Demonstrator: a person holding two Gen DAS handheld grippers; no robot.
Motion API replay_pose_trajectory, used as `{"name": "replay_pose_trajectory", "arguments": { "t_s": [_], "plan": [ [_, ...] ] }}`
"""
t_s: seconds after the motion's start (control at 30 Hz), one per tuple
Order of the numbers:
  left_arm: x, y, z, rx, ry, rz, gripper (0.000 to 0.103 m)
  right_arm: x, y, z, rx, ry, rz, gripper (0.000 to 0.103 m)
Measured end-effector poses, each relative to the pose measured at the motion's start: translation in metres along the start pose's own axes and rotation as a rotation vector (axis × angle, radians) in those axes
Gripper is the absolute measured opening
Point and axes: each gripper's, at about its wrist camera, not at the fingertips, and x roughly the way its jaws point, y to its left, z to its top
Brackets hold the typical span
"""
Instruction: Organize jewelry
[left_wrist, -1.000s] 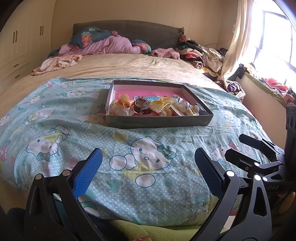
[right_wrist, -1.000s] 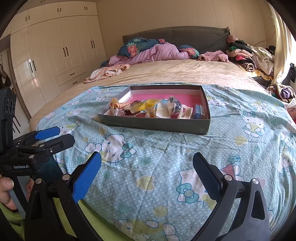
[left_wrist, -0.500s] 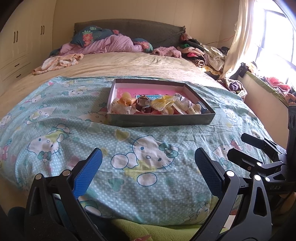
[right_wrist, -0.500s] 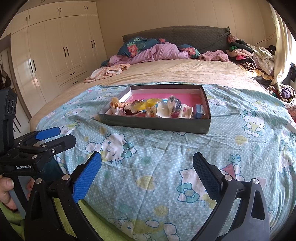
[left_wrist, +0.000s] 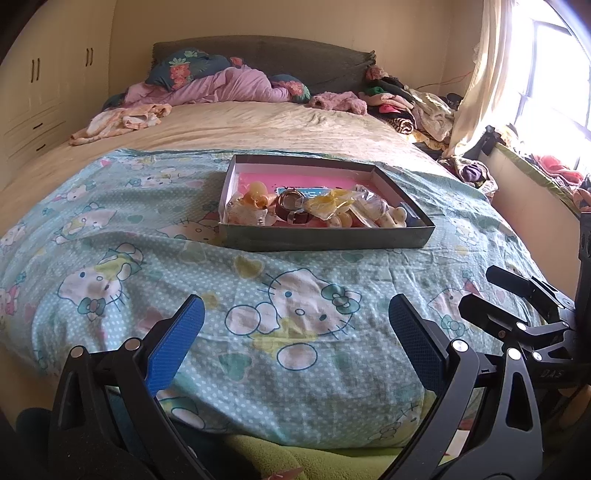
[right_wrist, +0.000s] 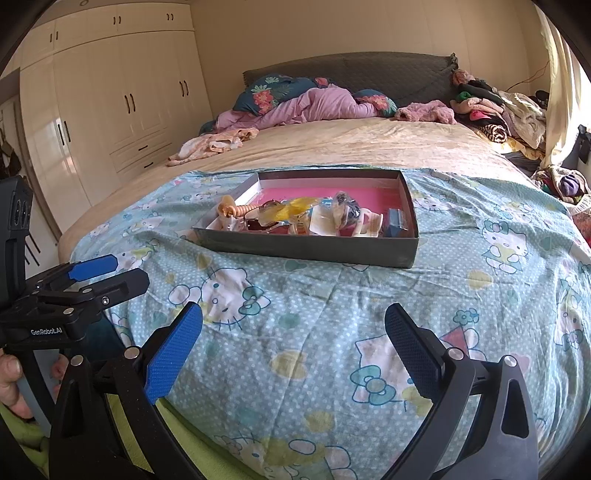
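Two grippers up and both empty: the left gripper (left_wrist: 295, 325) has its blue pads spread wide over the cartoon-cat bedspread (left_wrist: 147, 258), and the right gripper (right_wrist: 293, 332) is spread just as wide, nothing between the fingers on either side. Each hovers low at the near edge of the bed, well short of the target.

Out ahead, in the middle of the bedspread, sits the shallow grey box (left_wrist: 325, 240) with its pink floor, and that's where the jewelry is, heaped along the near wall. From the left: a pale orange coiled piece (right_wrist: 236, 210), a dark brown watch or bangle (left_wrist: 291, 206), a crinkly yellow packet (left_wrist: 328, 203), clear plastic bags, pale bead-like pieces, and a small blue box (right_wrist: 397, 221) tucked in the right corner. Finer detail is too small to read.

Handling looks tricky. These are light, small things, tangled together, so lifting one likely drags a neighbour. The plastic bags should be slippery and crumple under the pads; best pinched at a loose edge. The brown band looks stiffer and offers a rim to close across. The blue box looks rigid, with flat sides to squeeze. And the box rests on soft bedding, so pressing down may tip it.
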Motion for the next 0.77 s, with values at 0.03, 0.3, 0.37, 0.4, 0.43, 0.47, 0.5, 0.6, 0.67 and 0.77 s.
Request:
{"name": "replay_pose_trajectory", "arguments": {
  "t_s": [0.03,0.3,0.37,0.4,0.43,0.47,0.5,0.6,0.67,0.77],
  "plan": [
    [0.0,0.0,0.0,-0.003,0.003,0.002,0.093,0.0,-0.001,0.0,0.002,0.0,-0.002,0.098],
    [0.012,0.009,0.002,-0.061,0.034,0.076,0.093,0.005,-0.018,0.005,0.044,-0.001,-0.027,0.098],
    [0.014,0.016,0.004,-0.077,0.032,0.102,0.093,0.009,-0.029,0.008,0.067,0.003,-0.036,0.098],
    [0.016,0.021,0.005,-0.089,0.029,0.11,0.093,0.01,-0.036,0.01,0.085,0.003,-0.042,0.098],
    [0.017,0.028,0.007,-0.102,0.026,0.12,0.093,0.012,-0.045,0.012,0.101,0.002,-0.048,0.098],
    [0.021,0.036,0.011,-0.116,0.027,0.133,0.093,0.014,-0.056,0.014,0.119,0.001,-0.058,0.098],
    [0.026,0.047,0.015,-0.135,0.035,0.155,0.093,0.017,-0.071,0.018,0.145,0.0,-0.079,0.098],
    [0.052,0.095,0.034,-0.224,0.075,0.227,0.093,0.03,-0.136,0.032,0.246,0.002,-0.194,0.098],
    [0.071,0.133,0.047,-0.275,0.089,0.296,0.093,0.039,-0.181,0.041,0.273,0.005,-0.3,0.098],
    [0.104,0.193,0.067,-0.335,0.117,0.408,0.093,0.054,-0.256,0.049,0.327,0.035,-0.491,0.098]
  ]
}}
